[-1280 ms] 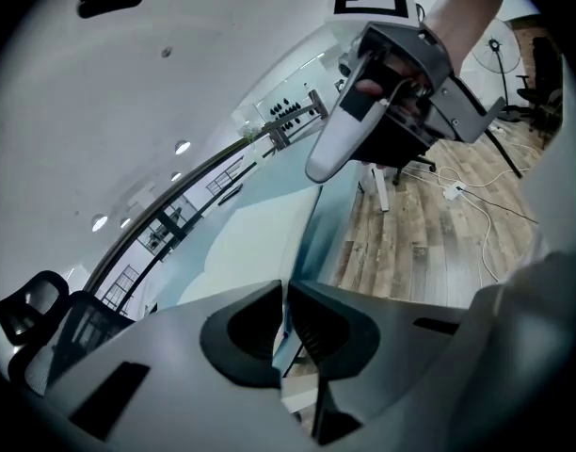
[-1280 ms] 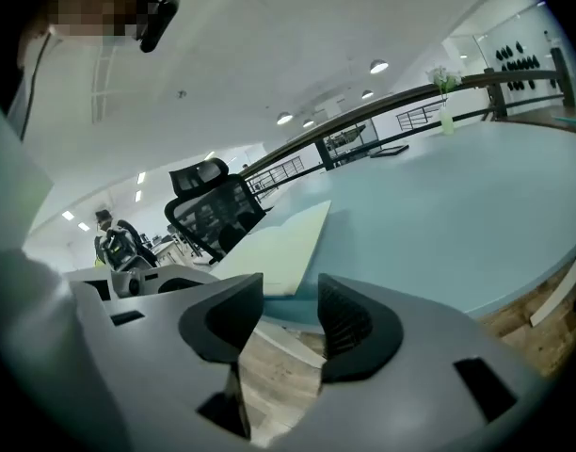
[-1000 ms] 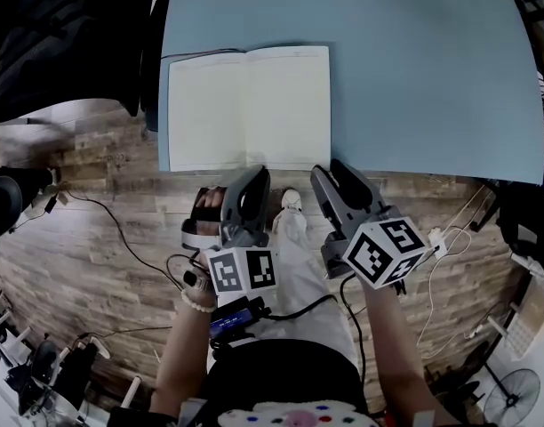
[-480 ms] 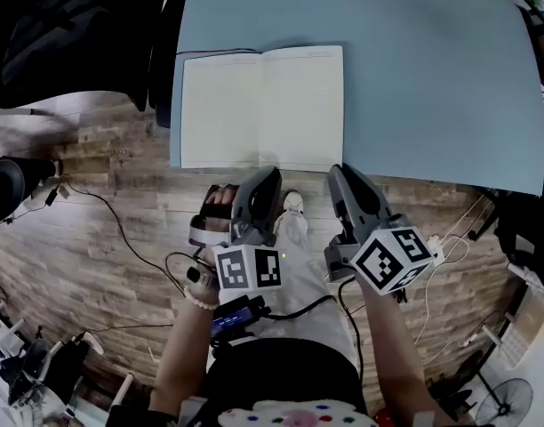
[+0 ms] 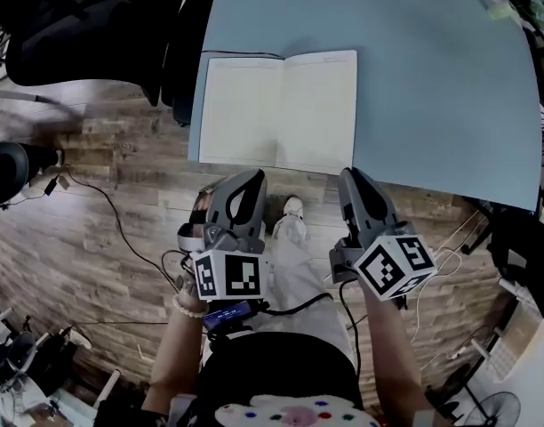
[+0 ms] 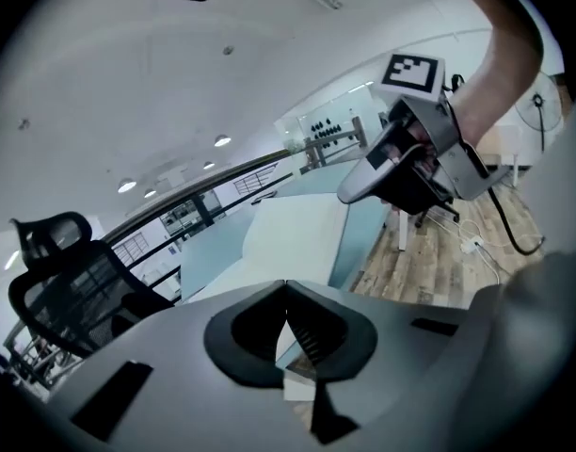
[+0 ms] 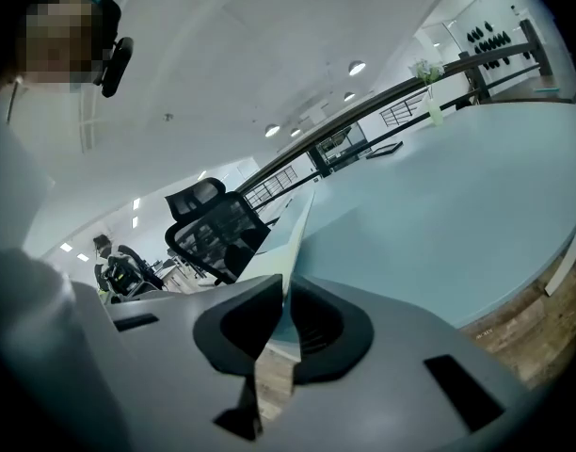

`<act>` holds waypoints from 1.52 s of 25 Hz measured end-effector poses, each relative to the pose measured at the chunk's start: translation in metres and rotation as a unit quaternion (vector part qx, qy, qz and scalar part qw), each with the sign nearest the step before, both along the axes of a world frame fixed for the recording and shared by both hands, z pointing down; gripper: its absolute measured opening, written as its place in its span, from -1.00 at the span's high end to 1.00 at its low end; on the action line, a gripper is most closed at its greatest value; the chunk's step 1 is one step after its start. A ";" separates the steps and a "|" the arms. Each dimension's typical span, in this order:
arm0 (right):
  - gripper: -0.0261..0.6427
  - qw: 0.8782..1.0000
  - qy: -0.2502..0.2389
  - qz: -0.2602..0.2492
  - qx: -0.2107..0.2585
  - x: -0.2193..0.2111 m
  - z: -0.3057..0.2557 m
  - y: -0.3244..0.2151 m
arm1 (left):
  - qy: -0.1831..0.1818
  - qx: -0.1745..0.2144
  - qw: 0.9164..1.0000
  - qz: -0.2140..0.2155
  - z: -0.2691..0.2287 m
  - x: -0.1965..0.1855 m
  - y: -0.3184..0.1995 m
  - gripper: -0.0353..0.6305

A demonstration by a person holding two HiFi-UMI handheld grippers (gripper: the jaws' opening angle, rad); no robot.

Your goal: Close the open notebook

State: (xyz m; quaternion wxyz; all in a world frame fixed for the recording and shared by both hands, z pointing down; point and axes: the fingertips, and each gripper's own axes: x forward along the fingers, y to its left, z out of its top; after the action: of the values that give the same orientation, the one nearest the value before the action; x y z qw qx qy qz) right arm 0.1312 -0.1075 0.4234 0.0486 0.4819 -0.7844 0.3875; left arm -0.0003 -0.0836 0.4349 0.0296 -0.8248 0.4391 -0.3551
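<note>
- Right gripper (image 5: 351,176) has just closed its jaws on nothing; left gripper (image 5: 249,176) likewise clenched, empty.
- Notebook (image 5: 279,109) lies open on the surface (image 5: 432,87), untouched: closing not begun.

A pale blue table (image 5: 432,105) carried an open notebook (image 5: 278,111), lying flat at its near edge, close to the near left corner.

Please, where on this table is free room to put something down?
The widest bare patch is the table right of the open notebook, up to its right edge. A strip beyond the notebook is also free. The far right corner holds small items.
</note>
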 end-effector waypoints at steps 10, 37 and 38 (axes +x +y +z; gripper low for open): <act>0.79 0.999 0.013 -0.020 0.030 -0.029 -0.027 -0.003 | 0.124 0.030 0.988 -0.090 -0.064 -0.056 -0.006 0.84; 0.79 0.985 0.057 -0.156 0.039 -0.157 -0.031 -0.004 | 0.114 0.059 0.977 -0.168 -0.086 -0.152 0.018 0.84; 0.79 0.984 0.061 -0.161 0.036 -0.162 -0.029 -0.004 | 0.113 0.056 0.977 -0.173 -0.085 -0.156 0.019 0.84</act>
State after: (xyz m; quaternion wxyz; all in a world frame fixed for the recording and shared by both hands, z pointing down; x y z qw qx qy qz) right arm -0.0305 -0.1113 0.3947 0.1408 0.3732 -0.8610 0.3155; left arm -0.1560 -0.0644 0.3504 -0.0359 -0.7681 0.5948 -0.2343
